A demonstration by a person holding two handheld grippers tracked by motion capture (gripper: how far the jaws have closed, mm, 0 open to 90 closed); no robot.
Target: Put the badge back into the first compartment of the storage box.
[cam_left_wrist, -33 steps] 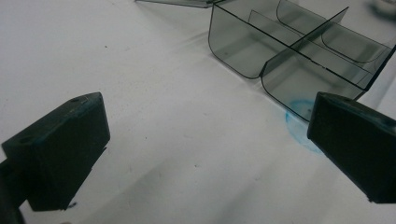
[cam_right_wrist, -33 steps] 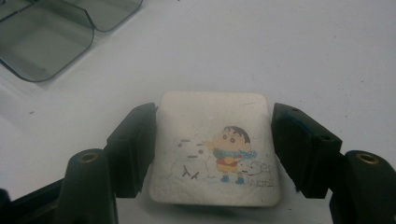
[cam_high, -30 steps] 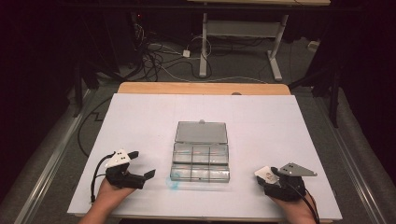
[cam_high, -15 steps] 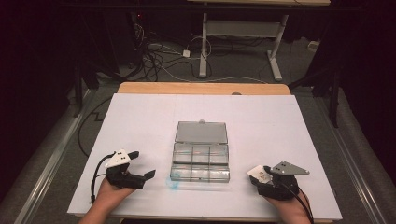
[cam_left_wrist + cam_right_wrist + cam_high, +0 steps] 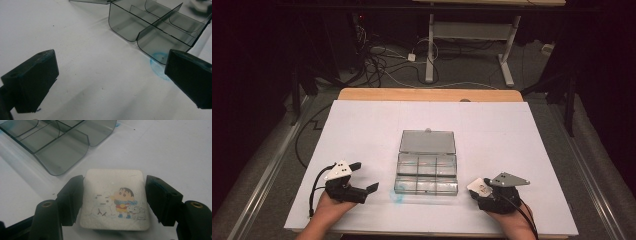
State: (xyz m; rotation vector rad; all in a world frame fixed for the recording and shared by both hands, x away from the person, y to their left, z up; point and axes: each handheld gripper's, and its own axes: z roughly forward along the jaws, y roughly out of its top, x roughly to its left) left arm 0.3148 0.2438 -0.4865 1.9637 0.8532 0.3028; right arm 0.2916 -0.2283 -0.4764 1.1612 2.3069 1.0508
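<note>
Box [image 5: 62, 142] cut off at top edge; eraser [image 5: 481, 186] print too small.

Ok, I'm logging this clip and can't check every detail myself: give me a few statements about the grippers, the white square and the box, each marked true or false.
1. The right gripper is shut on the white cartoon square. True.
2. The left gripper holds a lid. False: open, nothing between its jaws.
3. The clear compartment box has its lid open. True.
4. The square lies inside a compartment. False: it is outside the box, beside its right end.
5. A blue smudge marks the table by the box's corner. True.
</note>
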